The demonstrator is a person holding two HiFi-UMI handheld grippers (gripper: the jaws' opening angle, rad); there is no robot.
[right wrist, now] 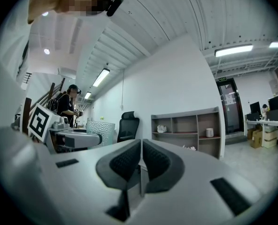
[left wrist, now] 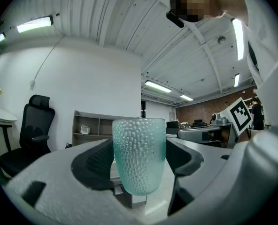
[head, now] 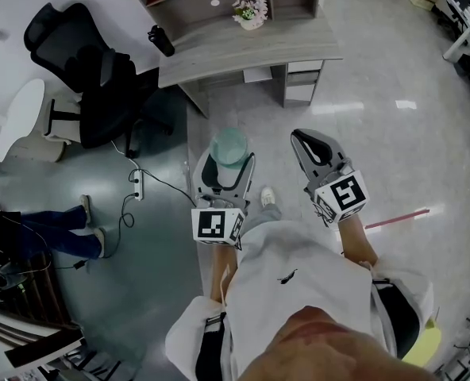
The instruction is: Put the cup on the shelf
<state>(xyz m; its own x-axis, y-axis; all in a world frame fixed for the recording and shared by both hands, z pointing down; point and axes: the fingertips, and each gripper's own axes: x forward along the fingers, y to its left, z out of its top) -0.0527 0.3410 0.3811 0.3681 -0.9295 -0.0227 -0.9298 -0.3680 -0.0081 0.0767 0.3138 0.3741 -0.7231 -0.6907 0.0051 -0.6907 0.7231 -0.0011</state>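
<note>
Nearest to the head camera is the person's white shirt [head: 298,292]. Just beyond it, the two hand-held grippers are held out above the shiny floor [head: 394,149].

The left hand-held gripper [head: 228,167] has its jaws closed on the cup [head: 229,145], which is pale green with a bumpy wall. The cup stands upright between the two dark pads, and its rim rises above them.

The right hand-held gripper [head: 304,137] holds nothing. In the right gripper view its two pads are pressed together, with only a thin line between them.

The cup is in the air, well apart from the shelf [head: 203,6], which stands at the far side of the grey worktop [head: 251,50]. On this worktop are a small pot of flowers [head: 251,13] and a dark bottle [head: 160,40] near its left end. A black office chair [head: 84,78] stands to the left of the worktop.
</note>
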